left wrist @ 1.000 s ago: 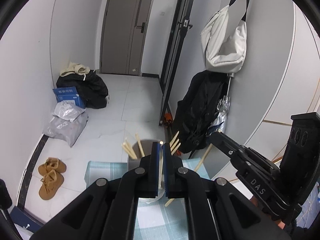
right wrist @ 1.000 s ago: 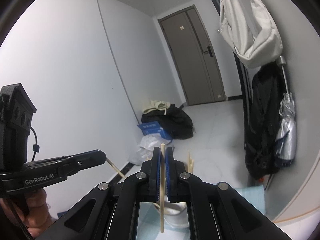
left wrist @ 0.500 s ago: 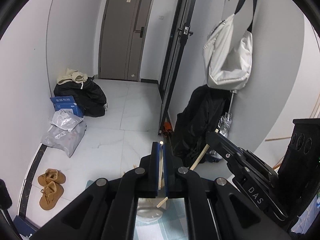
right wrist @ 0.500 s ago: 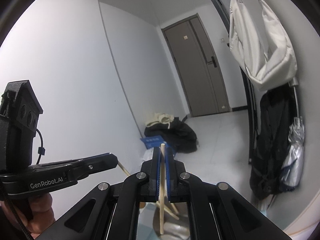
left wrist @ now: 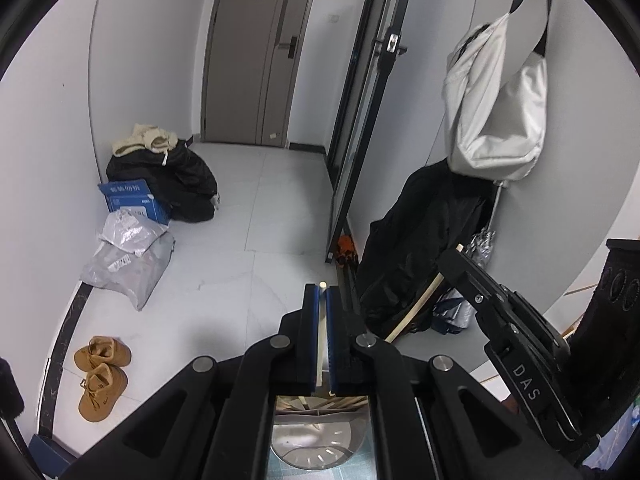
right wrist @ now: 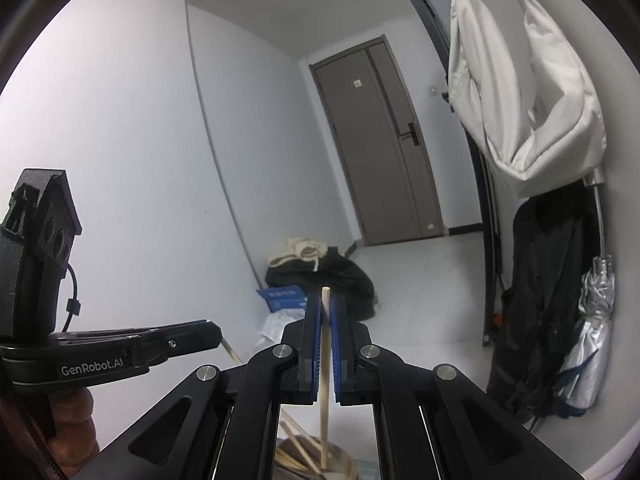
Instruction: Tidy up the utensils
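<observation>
My left gripper (left wrist: 321, 292) is shut on a pale wooden chopstick (left wrist: 320, 332) that stands between its blue pads. My right gripper (right wrist: 325, 300) is shut on another wooden chopstick (right wrist: 325, 380), which hangs down towards the holder. The metal utensil holder (left wrist: 316, 440) sits low between the left fingers, with several chopsticks in it; it also shows in the right wrist view (right wrist: 316, 458). In the left wrist view the right gripper (left wrist: 448, 264) is at the right with its chopstick (left wrist: 412, 310). In the right wrist view the left gripper (right wrist: 216, 334) is at the left.
A checked cloth (left wrist: 320, 474) lies under the holder. Beyond are a tiled floor, a grey door (left wrist: 256, 60), bags and a blue box (left wrist: 132, 200), brown shoes (left wrist: 100, 376), and a white bag (left wrist: 496, 116) over black coats on the right wall.
Both grippers have risen with their chopsticks. The holder has dropped to the bottom edge of both views. The grip on each chopstick is unchanged.
</observation>
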Motion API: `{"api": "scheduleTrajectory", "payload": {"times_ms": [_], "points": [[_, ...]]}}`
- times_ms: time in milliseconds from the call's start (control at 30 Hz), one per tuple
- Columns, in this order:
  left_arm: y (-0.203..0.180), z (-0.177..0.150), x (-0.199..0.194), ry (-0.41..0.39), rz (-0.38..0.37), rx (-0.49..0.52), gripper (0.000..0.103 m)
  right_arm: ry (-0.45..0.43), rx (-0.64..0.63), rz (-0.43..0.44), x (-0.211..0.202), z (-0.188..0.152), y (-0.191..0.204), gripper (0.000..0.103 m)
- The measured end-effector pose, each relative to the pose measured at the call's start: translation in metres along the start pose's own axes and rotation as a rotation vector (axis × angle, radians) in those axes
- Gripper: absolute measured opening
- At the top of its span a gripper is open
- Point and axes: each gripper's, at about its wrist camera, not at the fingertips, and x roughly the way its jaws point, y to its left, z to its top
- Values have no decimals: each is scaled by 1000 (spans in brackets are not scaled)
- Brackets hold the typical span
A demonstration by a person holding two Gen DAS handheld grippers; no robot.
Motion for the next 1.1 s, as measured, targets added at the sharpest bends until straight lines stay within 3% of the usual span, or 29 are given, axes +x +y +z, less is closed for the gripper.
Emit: {"api": "scheduleTrajectory", "payload": {"times_ms": [300, 600, 667, 767, 833, 933, 1100], "points": [[-3, -17, 22, 56, 39, 70, 0, 85, -23, 6, 21, -29, -9, 4], [6, -25, 26, 72, 102, 16, 1, 194, -16, 21, 22, -63, -11, 7], [5, -25, 25, 73, 120, 14, 9, 210, -12, 16, 21, -66, -12, 12], [3, -26, 16, 57, 138, 7, 34, 215, 16, 20, 14, -64, -17, 25], [1, -27, 5, 22, 153, 5, 58, 198, 41, 8, 0, -64, -21, 32], [-2, -28, -12, -34, 184, 11, 77, 186, 67, -8, -17, -62, -25, 34], [-8, -35, -35, -109, 246, 33, 88, 160, 76, -36, -45, -59, -25, 43]]}}
